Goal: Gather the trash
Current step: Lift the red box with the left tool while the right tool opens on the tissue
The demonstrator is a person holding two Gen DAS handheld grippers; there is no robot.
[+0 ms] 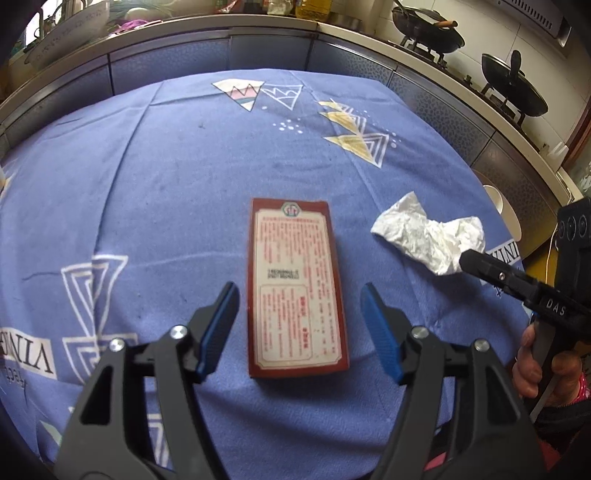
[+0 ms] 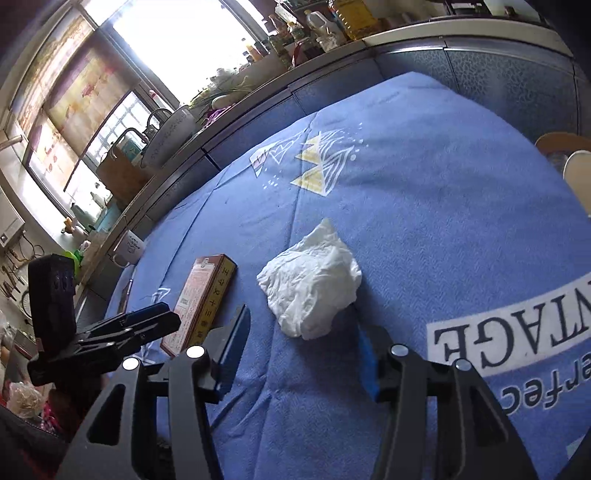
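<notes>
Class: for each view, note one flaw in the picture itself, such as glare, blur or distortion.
Left wrist view: fisheye bends the counter into an arc; the print on the box is soft. Right wrist view: the window is blown out white; the tissue stays fairly sharp.

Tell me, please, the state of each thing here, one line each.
Box: lying flat on the cloth, closed, not gripped.
Tissue: crumpled, lying loose on the cloth.
Left tongs: open, astride the box.
Right tongs: open, empty, close to the tissue.

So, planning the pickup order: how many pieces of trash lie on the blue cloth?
2: a red box between the left gripper's open fingers, and a crumpled tissue before the right gripper.
</notes>
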